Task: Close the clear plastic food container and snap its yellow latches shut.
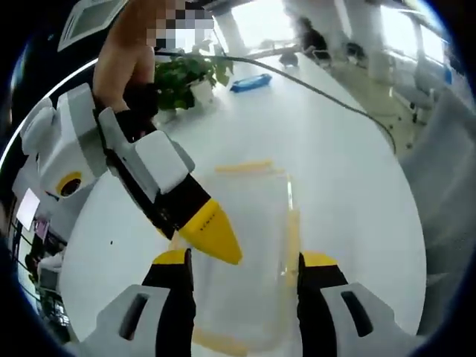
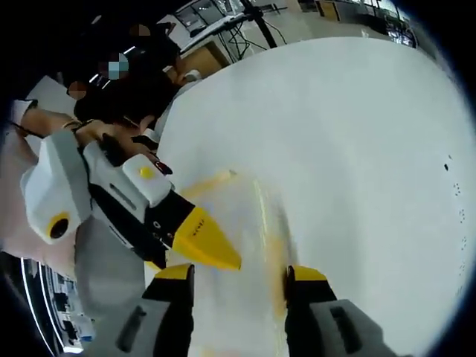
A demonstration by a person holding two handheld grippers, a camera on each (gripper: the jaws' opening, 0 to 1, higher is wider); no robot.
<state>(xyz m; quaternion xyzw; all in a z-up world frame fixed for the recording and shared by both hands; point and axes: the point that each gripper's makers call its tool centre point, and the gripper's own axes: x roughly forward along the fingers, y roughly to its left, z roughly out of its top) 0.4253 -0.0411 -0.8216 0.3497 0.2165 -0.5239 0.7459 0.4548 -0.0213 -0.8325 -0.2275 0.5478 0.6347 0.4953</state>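
A clear plastic food container (image 1: 253, 223) with yellow latches lies flat on the white table (image 1: 335, 171). One latch (image 1: 244, 167) runs along its far edge, another (image 1: 293, 238) down its right side. My left gripper (image 1: 245, 259) is open, its yellow-tipped jaws standing on either side of the container. The right gripper (image 1: 212, 234) comes in from the upper left, its yellow tip at the container's left edge. In the right gripper view the blurred container (image 2: 245, 223) lies ahead of my open right gripper (image 2: 239, 273), and the left gripper (image 2: 204, 244) points in side-on from the left.
A potted plant (image 1: 186, 74), a blue object (image 1: 251, 82) and a dark cable (image 1: 335, 100) lie at the table's far end. A person's forearm (image 1: 126, 52) holds the right gripper. People sit beyond the table edge (image 2: 126, 82).
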